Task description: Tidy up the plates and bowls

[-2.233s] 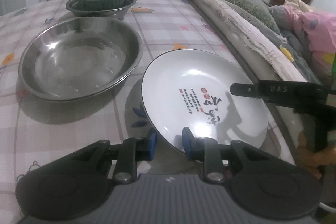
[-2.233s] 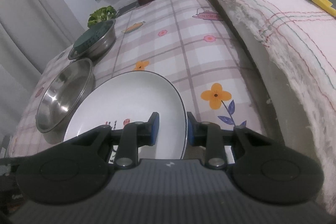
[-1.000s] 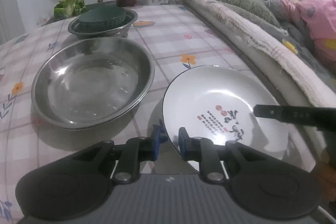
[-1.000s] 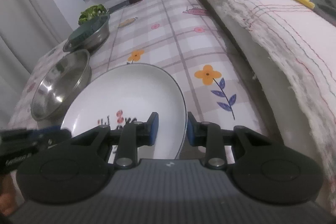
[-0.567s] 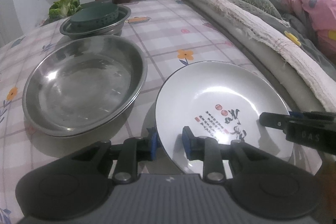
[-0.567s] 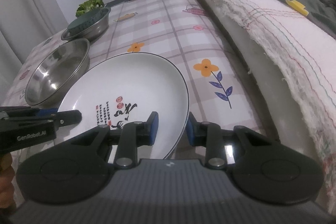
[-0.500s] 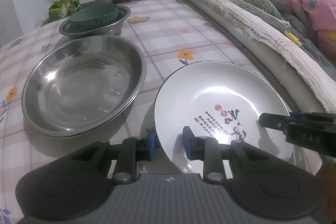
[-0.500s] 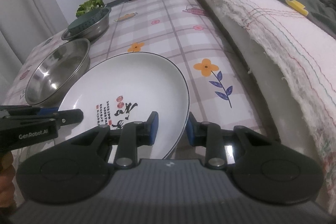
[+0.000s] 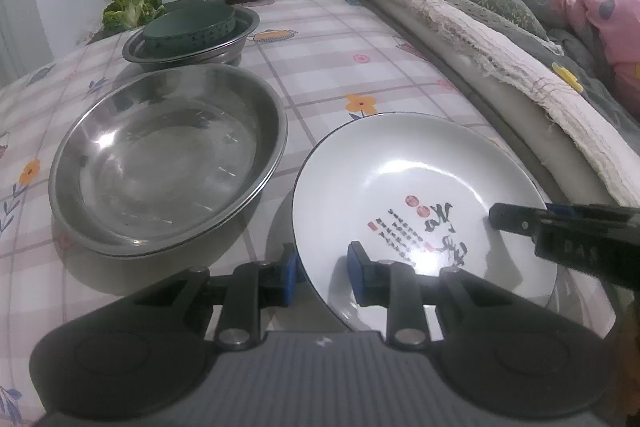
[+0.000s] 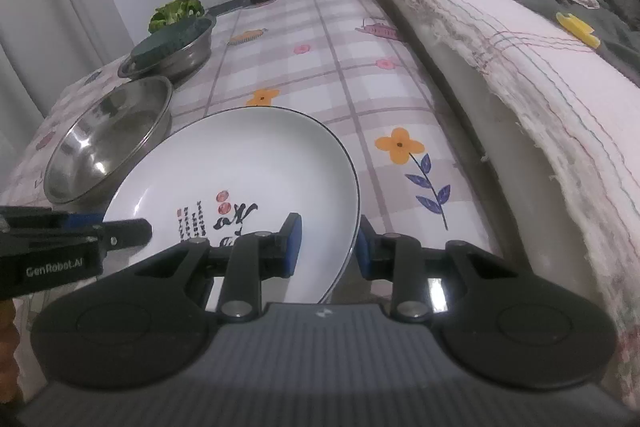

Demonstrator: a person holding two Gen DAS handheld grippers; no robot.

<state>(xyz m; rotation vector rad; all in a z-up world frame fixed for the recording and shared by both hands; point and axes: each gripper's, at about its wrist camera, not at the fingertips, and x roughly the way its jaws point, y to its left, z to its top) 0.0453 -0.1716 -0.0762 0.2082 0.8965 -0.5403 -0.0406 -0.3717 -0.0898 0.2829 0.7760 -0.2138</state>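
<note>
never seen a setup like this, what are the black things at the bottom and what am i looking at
They are two hand-held grippers, one in each of a person's hands, each with a camera looking along its jaws. One picture is from the left gripper, the other from the right gripper.

Both straddle opposite edges of the white plate, jaws around its rim; whether they pinch it I cannot tell. On the tablecloth beside it sits an empty steel bowl. Farther back, a green bowl sits inside another steel bowl, with greens behind.
</note>
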